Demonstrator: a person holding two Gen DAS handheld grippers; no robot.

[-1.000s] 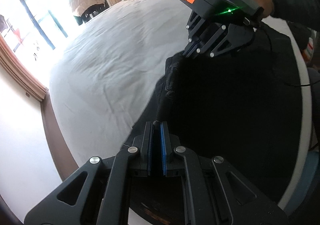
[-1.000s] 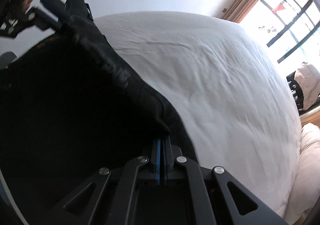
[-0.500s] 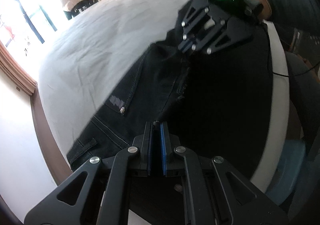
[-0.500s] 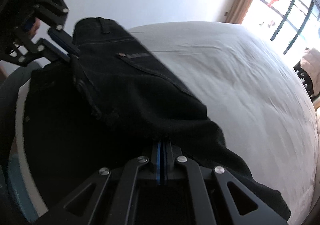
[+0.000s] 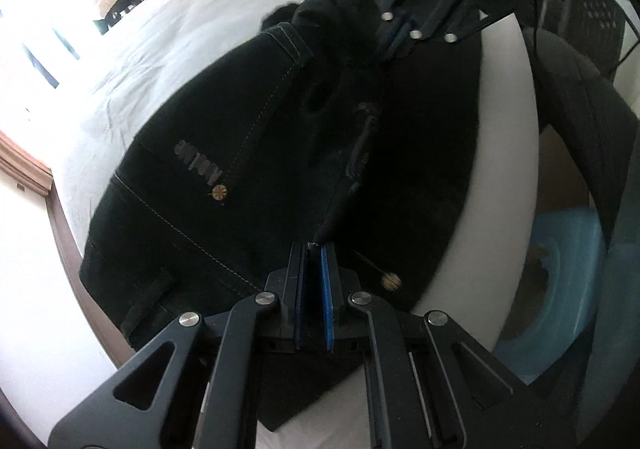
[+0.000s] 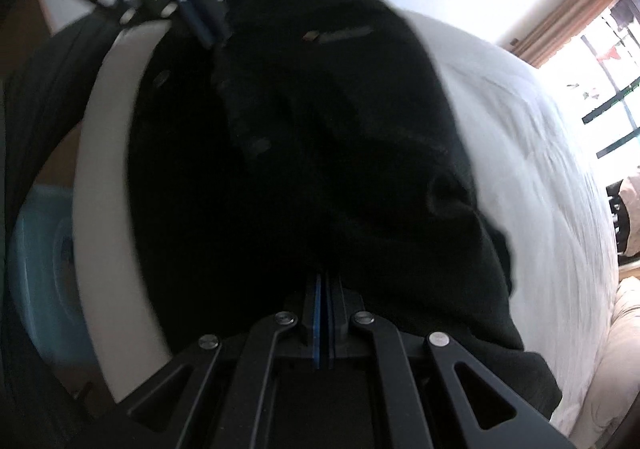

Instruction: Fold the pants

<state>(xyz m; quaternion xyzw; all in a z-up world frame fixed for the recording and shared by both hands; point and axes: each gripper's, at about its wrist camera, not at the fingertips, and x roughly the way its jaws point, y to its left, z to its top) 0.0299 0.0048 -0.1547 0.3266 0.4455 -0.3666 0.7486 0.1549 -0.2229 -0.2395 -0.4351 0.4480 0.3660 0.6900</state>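
Black pants (image 5: 248, 169) on a white bed (image 5: 132, 61), mid-fold, pinched along one edge by two handheld grippers. Left gripper (image 5: 314, 249) shut tight on a thin ridge of the dark cloth, blue pads pressed together with the fabric between them. Right gripper (image 6: 322, 277) likewise clamped on the same garment, jaws closed to a sliver, cloth bunched just beyond the tips.

Compared with a second ago: far more of the pants now spread over the sheet, where earlier only bare white bedding showed beside a raised dark edge. Lifted half carried across and lowered toward the half beneath (likely the lengthwise fold, leg over leg, close to being laid down). Release and smoothing probably still to come.

Fabric: heavy dark denim, matte, with pale contrast stitching, a woven label patch and a small brass-coloured rivet (image 5: 219, 192) near a pocket seam. Second rivet (image 5: 391, 281) just beside the left pads. Cloth thick and stiff enough to hold a rounded hump in the right wrist view. Bedsheet soft, lightly creased. Pale blue round object (image 5: 560, 277) below the mattress edge, unclear what.
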